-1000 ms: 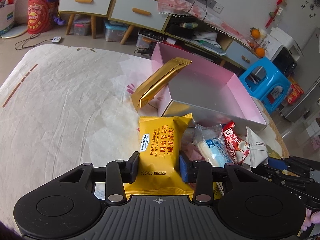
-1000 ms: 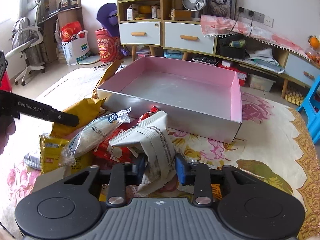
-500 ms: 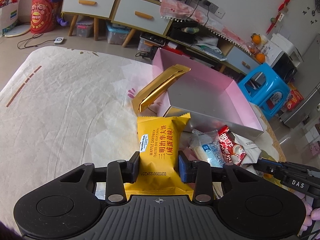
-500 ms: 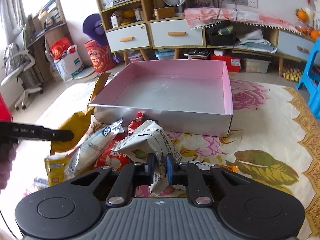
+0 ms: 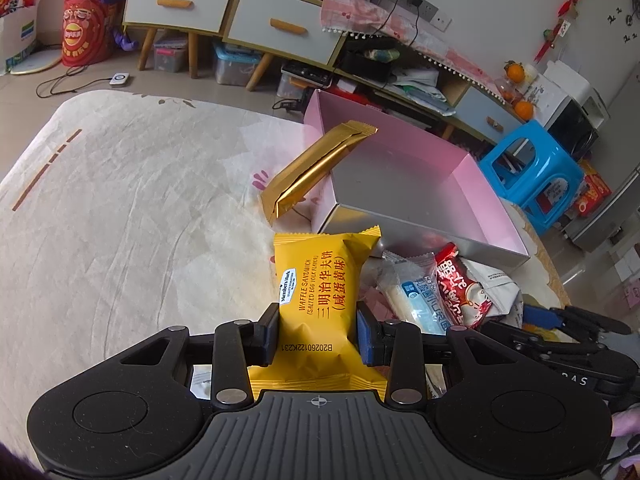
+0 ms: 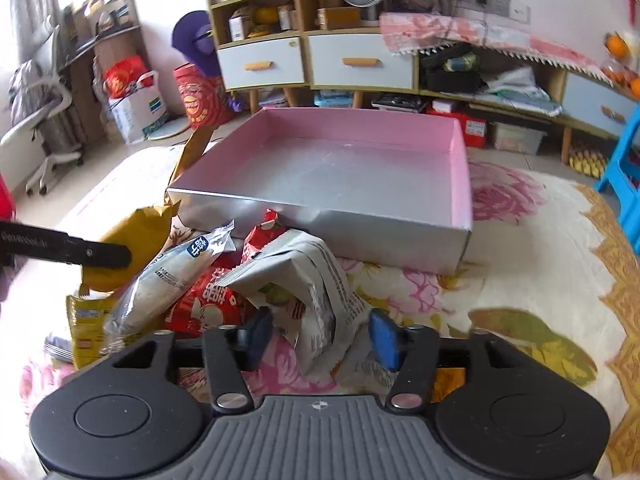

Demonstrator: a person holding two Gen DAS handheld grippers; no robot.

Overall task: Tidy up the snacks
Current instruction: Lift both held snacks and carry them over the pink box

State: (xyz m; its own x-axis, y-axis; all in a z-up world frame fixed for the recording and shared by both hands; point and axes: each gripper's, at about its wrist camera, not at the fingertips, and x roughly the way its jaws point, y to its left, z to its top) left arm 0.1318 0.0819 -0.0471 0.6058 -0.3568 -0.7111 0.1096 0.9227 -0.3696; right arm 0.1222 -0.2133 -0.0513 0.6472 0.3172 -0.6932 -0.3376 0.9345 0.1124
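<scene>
Clamped on a yellow packet point(image 5: 320, 300), the left gripper point(image 5: 318, 338) shows the wrapper's print: "Member's Mark", "WAFFLE SANDWICH", "SALTED EGG YOLK FLAVOR" and code "B20260122K231". The right gripper point(image 6: 322, 338) has just been opening; half a second ago its pads pinched the grey-white pouch point(image 6: 304, 280), and now they stand clear of it on both sides. The pouch lies on the snack pile in front of the pink box point(image 6: 344, 168), beside a red bag point(image 6: 200, 304).
</scene>
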